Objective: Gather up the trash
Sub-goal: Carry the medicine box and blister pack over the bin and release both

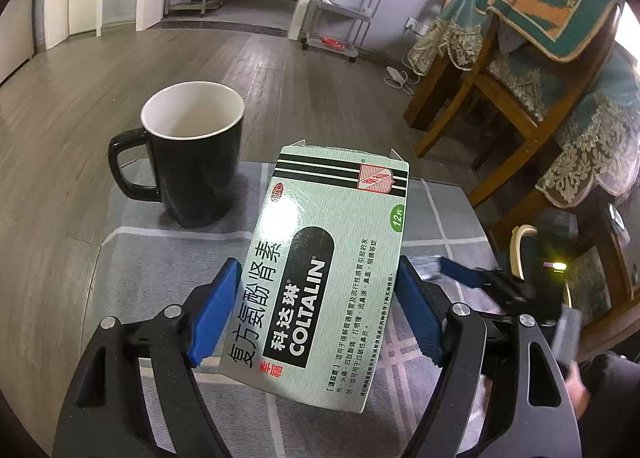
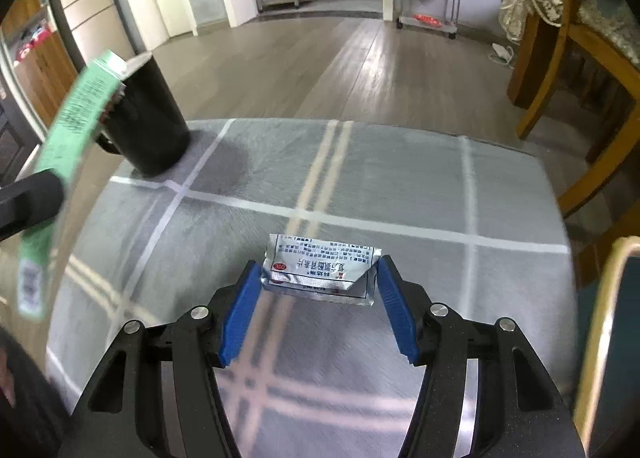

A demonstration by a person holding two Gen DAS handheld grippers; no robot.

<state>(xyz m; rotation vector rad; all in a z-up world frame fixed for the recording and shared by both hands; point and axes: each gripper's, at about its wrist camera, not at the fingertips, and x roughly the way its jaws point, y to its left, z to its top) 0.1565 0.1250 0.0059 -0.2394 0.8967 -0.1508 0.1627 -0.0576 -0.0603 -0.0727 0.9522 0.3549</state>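
My left gripper (image 1: pixel 316 270) is shut on a pale green Coltalin medicine box (image 1: pixel 324 270) and holds it tilted above the table. The box also shows in the right wrist view (image 2: pixel 68 146) at the far left, lifted in front of the mug. My right gripper (image 2: pixel 318 264) is shut on a crumpled silver foil blister pack (image 2: pixel 320 268), its blue fingers (image 2: pixel 240 310) pressing both ends, just above the grey checked tablecloth (image 2: pixel 400 186). The right gripper shows blurred in the left wrist view (image 1: pixel 460 274).
A black mug (image 1: pixel 192 154) with a white inside stands at the table's far left corner, also in the right wrist view (image 2: pixel 152 118). A wooden chair (image 1: pixel 500 98) and a draped table stand to the right. Wooden floor lies beyond the table.
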